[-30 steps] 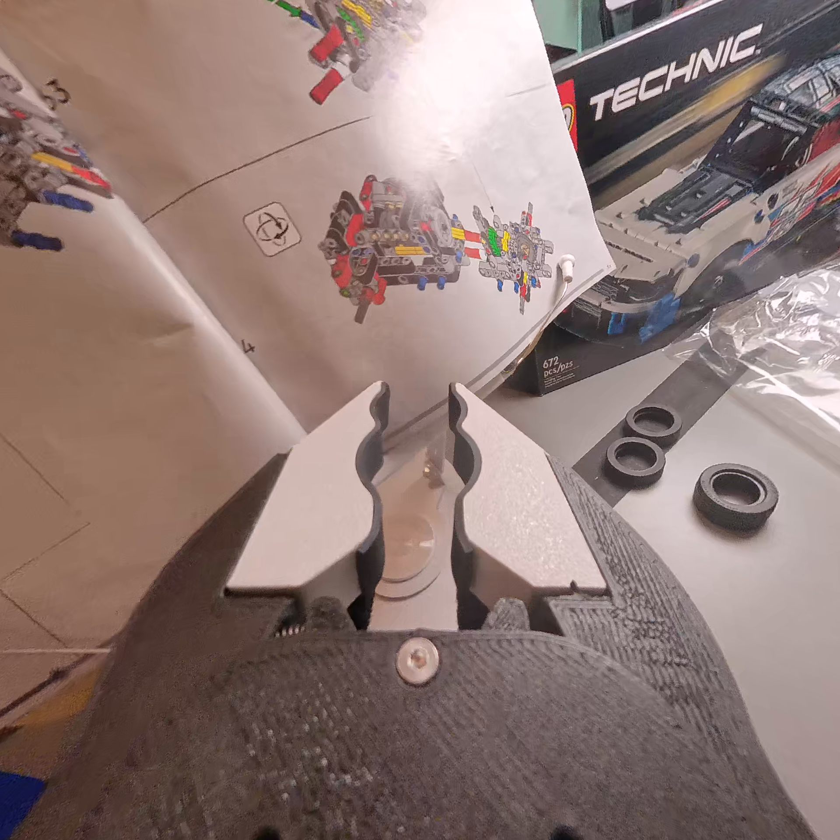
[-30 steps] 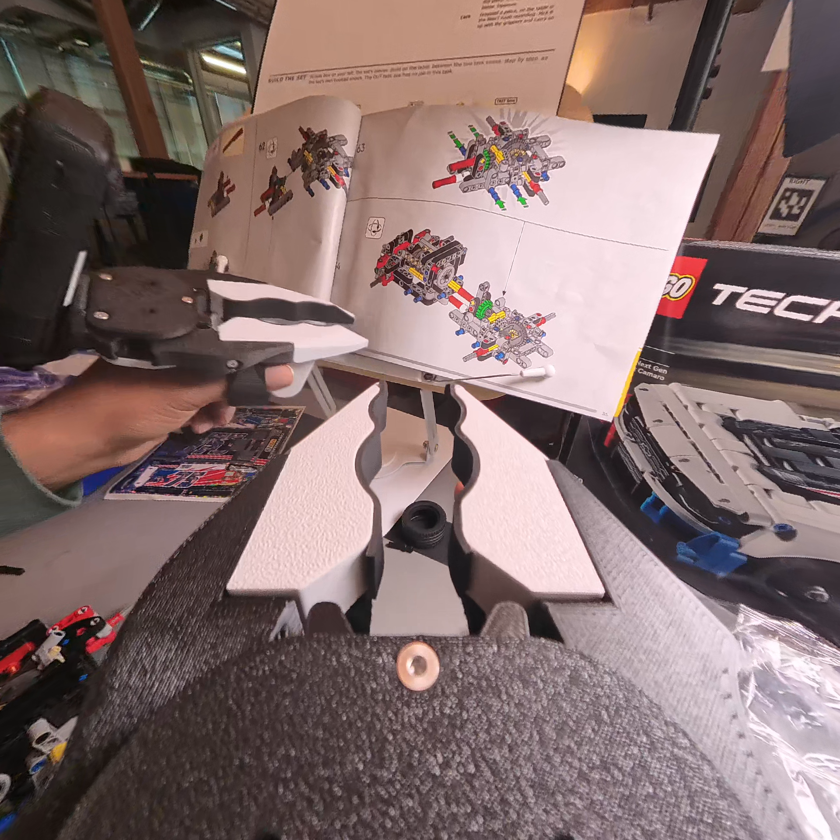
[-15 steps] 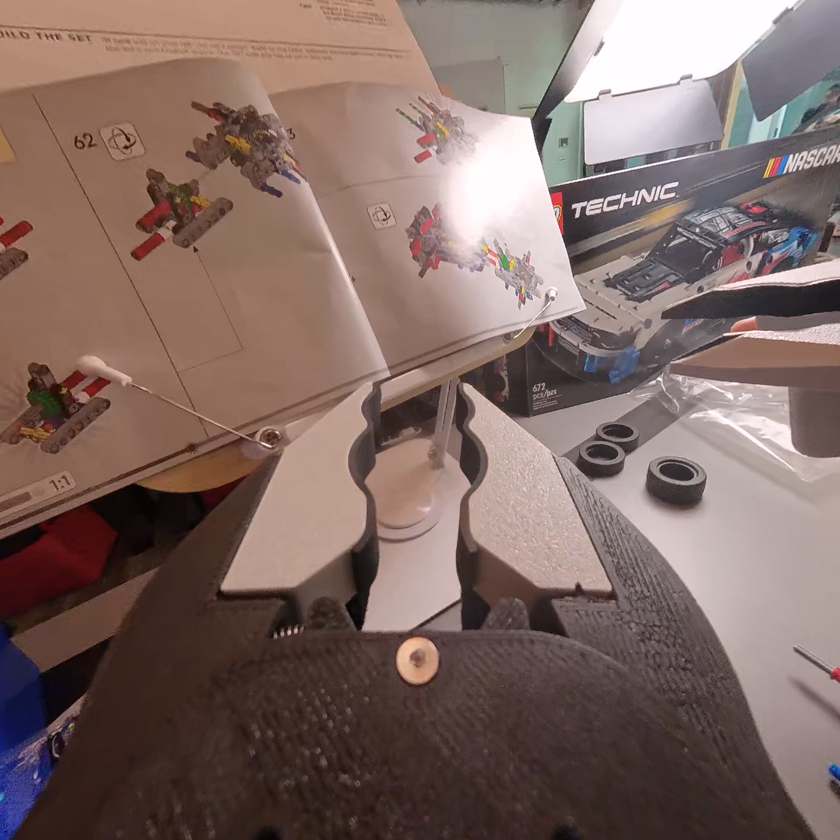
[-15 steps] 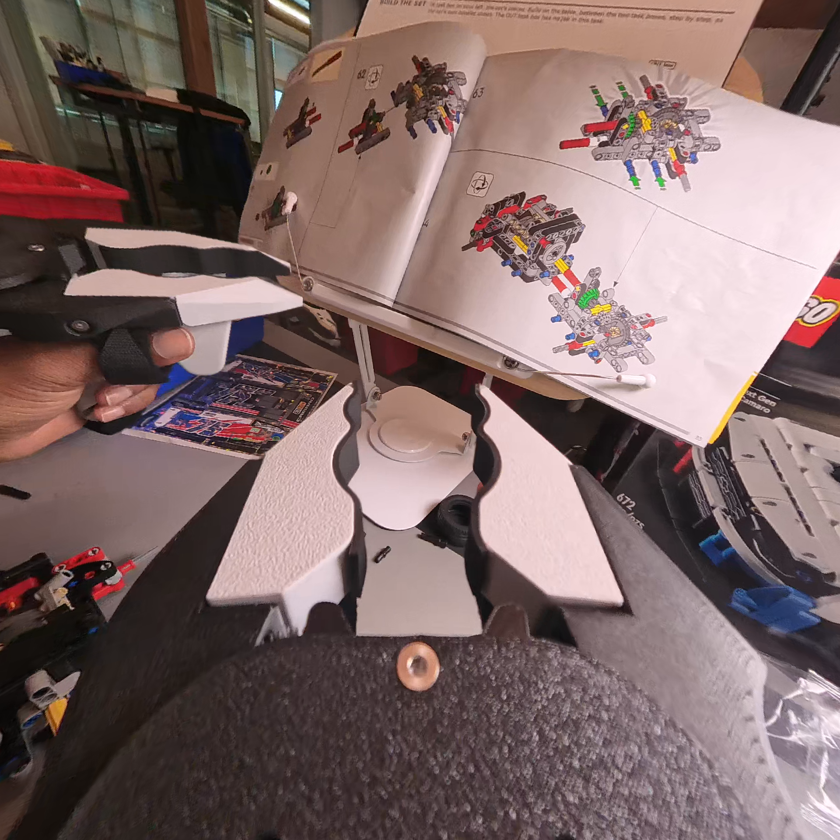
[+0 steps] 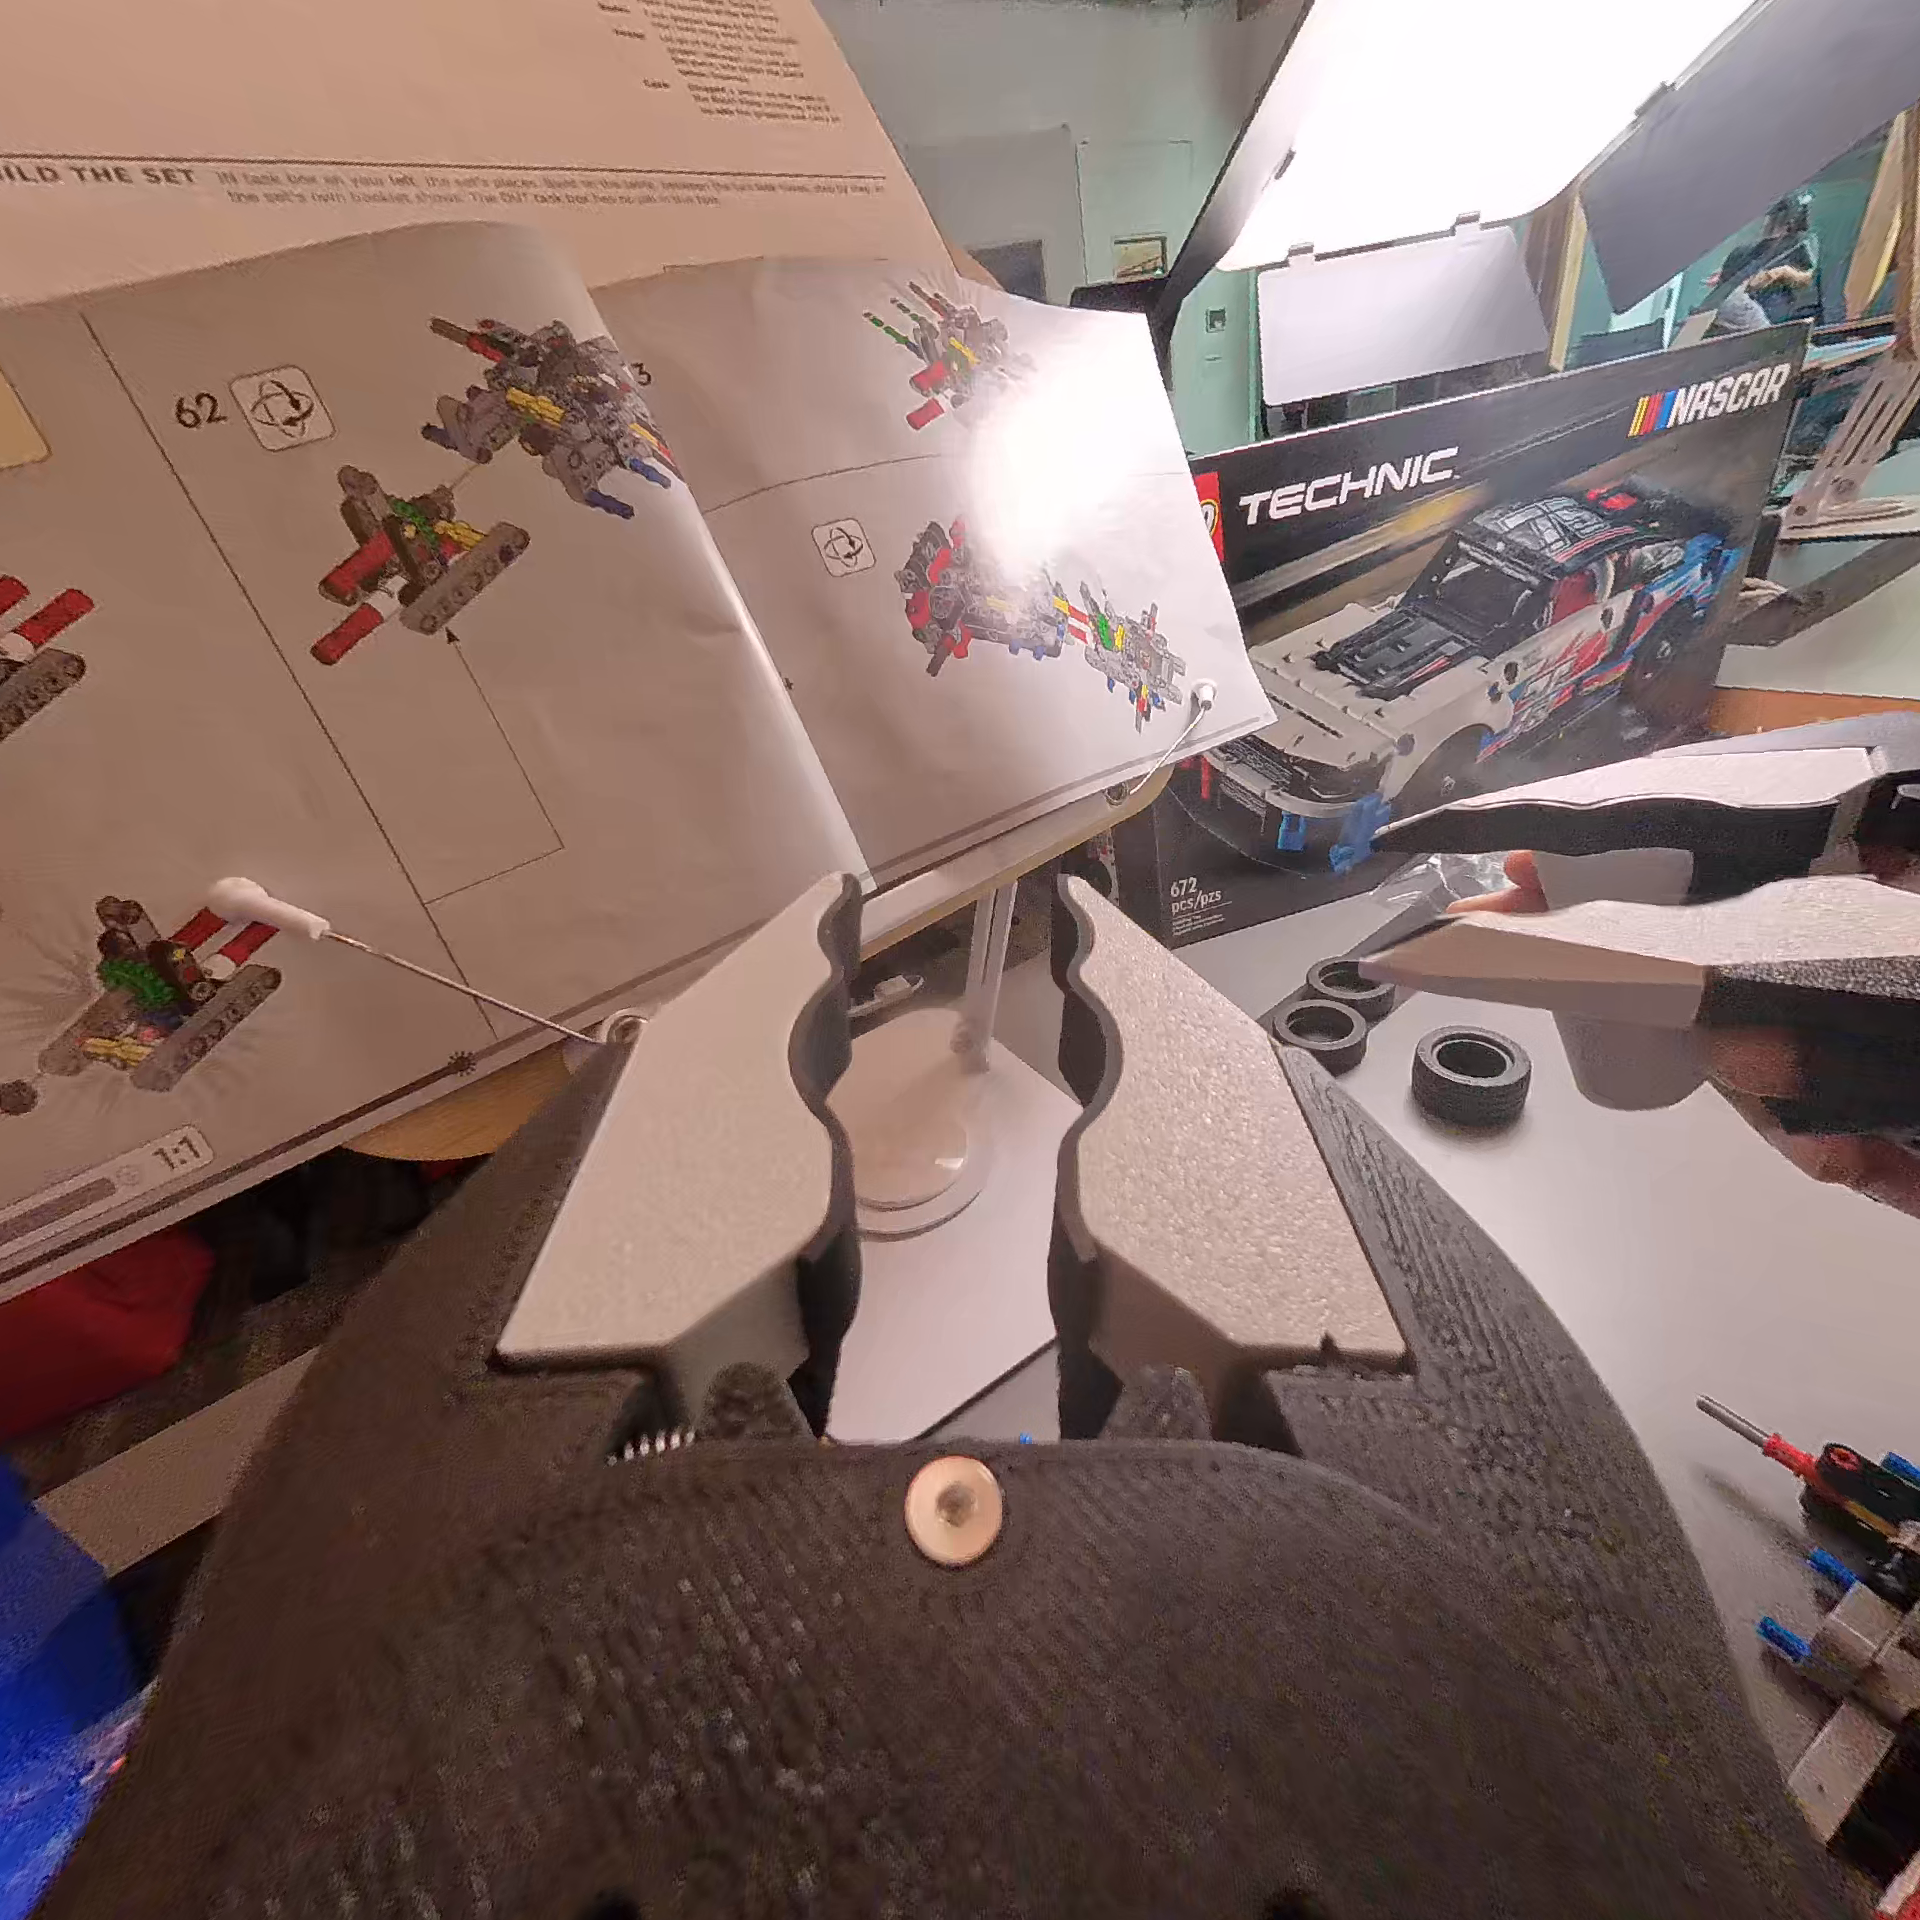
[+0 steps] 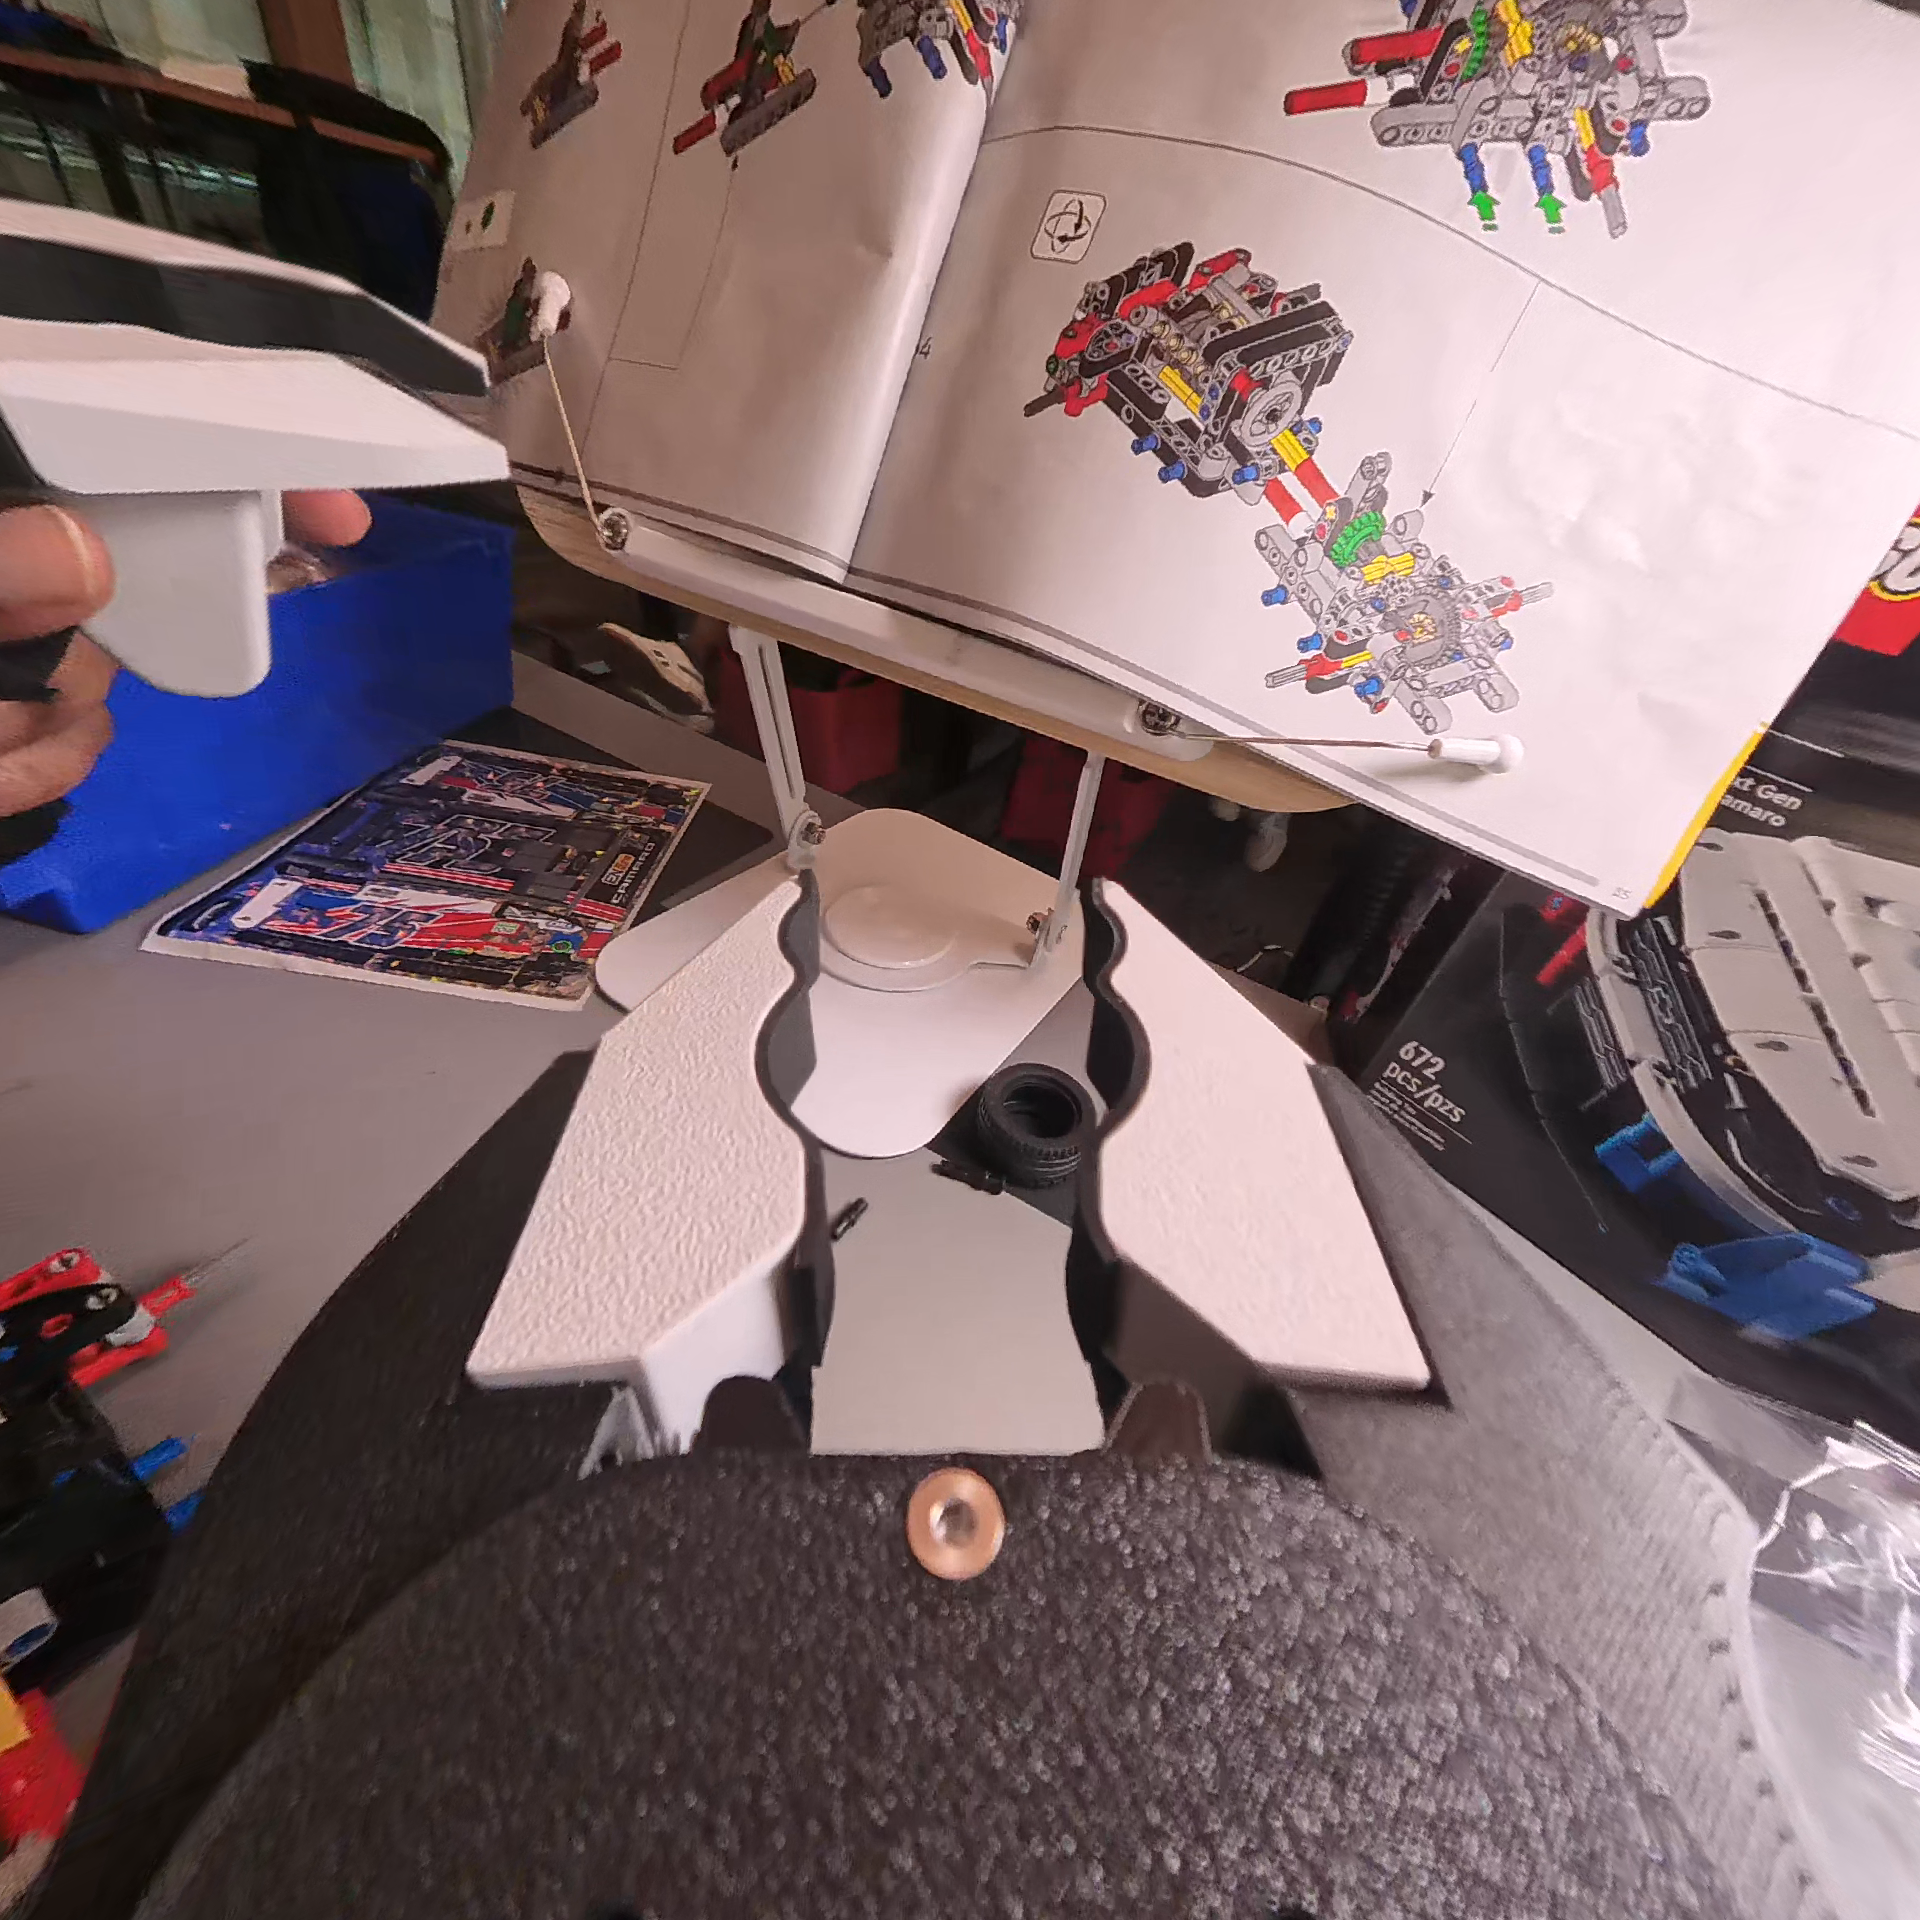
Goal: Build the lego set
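The open instruction booklet [image 5: 582, 644] rests on a white stand [image 5: 935, 1122], also seen in the right wrist view [image 6: 1195, 312]. My left gripper [image 5: 956, 904] is open and empty, pointing at the stand's base below the booklet. My right gripper [image 6: 948, 899] is open and empty, above the table in front of the stand base [image 6: 904, 997]. A black tyre [image 6: 1034, 1127] and small black pins [image 6: 850, 1214] lie on the table between its fingers. A partly built Lego assembly lies at the table's near side [image 5: 1860, 1558], [image 6: 73, 1330]. Each view shows the other gripper: the right [image 5: 1371, 899], the left [image 6: 497, 421].
The Lego set box [image 5: 1475, 623] stands behind the stand on the right. Three black tyres [image 5: 1470, 1070] lie before it. A sticker sheet [image 6: 447, 873] and a blue bin [image 6: 343, 675] are at left. A clear plastic bag [image 6: 1849, 1558] lies at right.
My left gripper has pulled back from the booklet page, so the whole spread and the stand show. My right gripper has moved nearer to the stand base. Both jaws stand wider apart.
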The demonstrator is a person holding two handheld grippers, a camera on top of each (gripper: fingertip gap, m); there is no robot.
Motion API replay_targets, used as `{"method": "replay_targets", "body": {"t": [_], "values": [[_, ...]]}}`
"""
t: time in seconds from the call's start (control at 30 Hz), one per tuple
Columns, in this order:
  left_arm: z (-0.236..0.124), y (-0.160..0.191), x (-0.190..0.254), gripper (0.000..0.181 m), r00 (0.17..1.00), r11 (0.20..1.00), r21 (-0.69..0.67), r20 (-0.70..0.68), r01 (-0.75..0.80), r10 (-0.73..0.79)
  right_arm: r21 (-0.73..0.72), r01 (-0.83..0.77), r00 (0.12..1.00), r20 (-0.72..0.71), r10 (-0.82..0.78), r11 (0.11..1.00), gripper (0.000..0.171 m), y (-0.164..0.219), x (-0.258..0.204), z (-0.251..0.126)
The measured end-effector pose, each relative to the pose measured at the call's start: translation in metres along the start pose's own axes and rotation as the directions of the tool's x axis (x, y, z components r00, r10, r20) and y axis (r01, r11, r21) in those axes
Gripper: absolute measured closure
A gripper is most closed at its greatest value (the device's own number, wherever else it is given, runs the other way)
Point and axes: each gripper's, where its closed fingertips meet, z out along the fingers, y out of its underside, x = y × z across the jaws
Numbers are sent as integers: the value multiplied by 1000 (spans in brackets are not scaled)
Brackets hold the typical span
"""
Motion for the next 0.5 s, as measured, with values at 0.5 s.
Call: {"method": "replay_targets", "body": {"t": [0.5], "values": [[-2,-2,15,181,995,995,35,20,-98,98,86,-113,990,-80,120,990,146,-56,32,87]]}}
